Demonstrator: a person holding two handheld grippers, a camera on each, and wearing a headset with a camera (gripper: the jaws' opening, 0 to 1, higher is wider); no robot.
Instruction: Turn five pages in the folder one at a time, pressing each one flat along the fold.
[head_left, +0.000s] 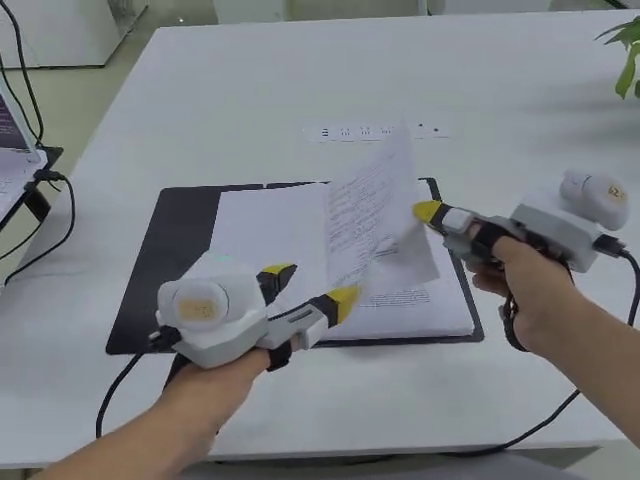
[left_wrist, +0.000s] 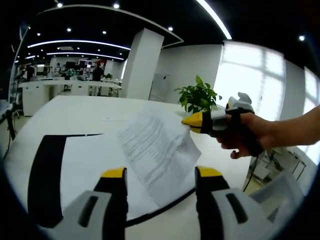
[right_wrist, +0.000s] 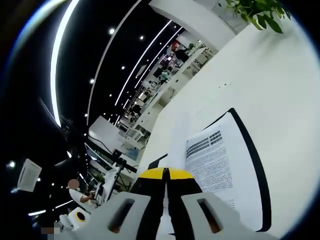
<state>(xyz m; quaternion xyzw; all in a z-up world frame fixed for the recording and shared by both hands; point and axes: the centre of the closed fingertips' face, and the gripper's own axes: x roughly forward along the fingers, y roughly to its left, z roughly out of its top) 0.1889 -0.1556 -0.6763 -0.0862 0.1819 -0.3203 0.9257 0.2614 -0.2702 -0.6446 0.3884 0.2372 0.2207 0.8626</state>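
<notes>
Your right hand-held gripper (head_left: 430, 211) is clenched on the edge of the lifted page (head_left: 370, 205), which hides part of the sheet (head_left: 405, 292) beneath. Your left hand-held gripper (head_left: 312, 283) hangs released over the near side of the open folder (head_left: 170, 250); open desk (head_left: 250, 80) surrounds it.

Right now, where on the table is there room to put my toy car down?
The widest bare patch of the table lies beyond the socket strip. Another runs between the folder and the table's left edge. It is crowded over the folder, where the left gripper hovers and the right gripper pinches a lifted page. Cables trail by the front edge.
</notes>
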